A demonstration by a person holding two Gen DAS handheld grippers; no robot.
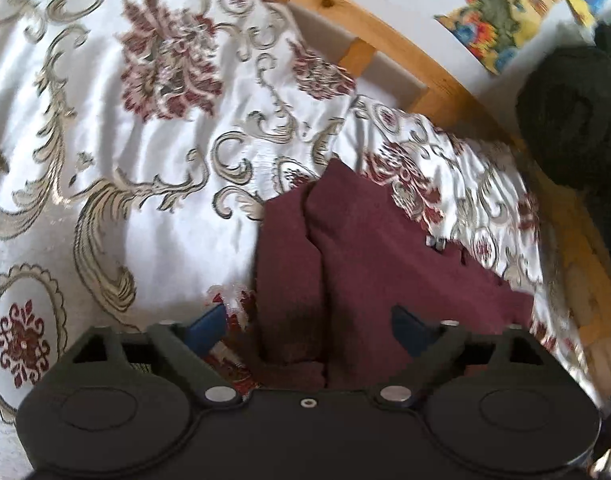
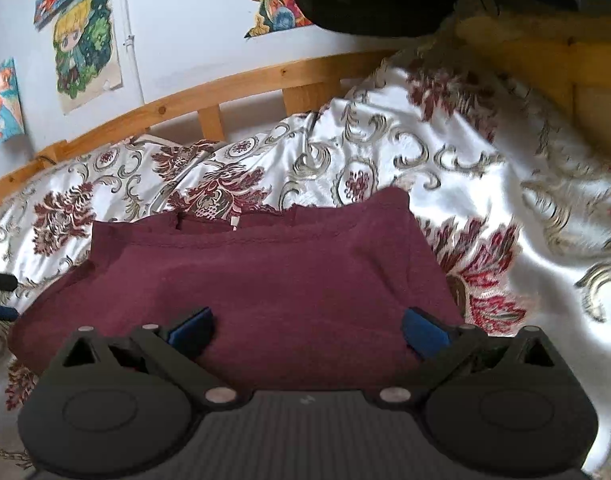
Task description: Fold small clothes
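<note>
A dark maroon garment (image 2: 265, 280) lies on a white satin bedspread (image 2: 445, 184) with red and gold flower patterns. In the left wrist view the garment (image 1: 365, 248) is partly folded, with a crease running down its left part. My left gripper (image 1: 309, 328) is open just above the garment's near edge, nothing between its blue pads (image 1: 207, 326). My right gripper (image 2: 307, 328) is open over the garment's near side, its blue pads (image 2: 421, 334) wide apart and empty.
A wooden bed rail (image 2: 209, 96) runs along the far side of the bed, against a white wall with cartoon posters (image 2: 85, 44). A black rounded object (image 1: 569, 116) sits at the right beyond the rail (image 1: 385, 36). The bedspread (image 1: 105, 120) stretches left.
</note>
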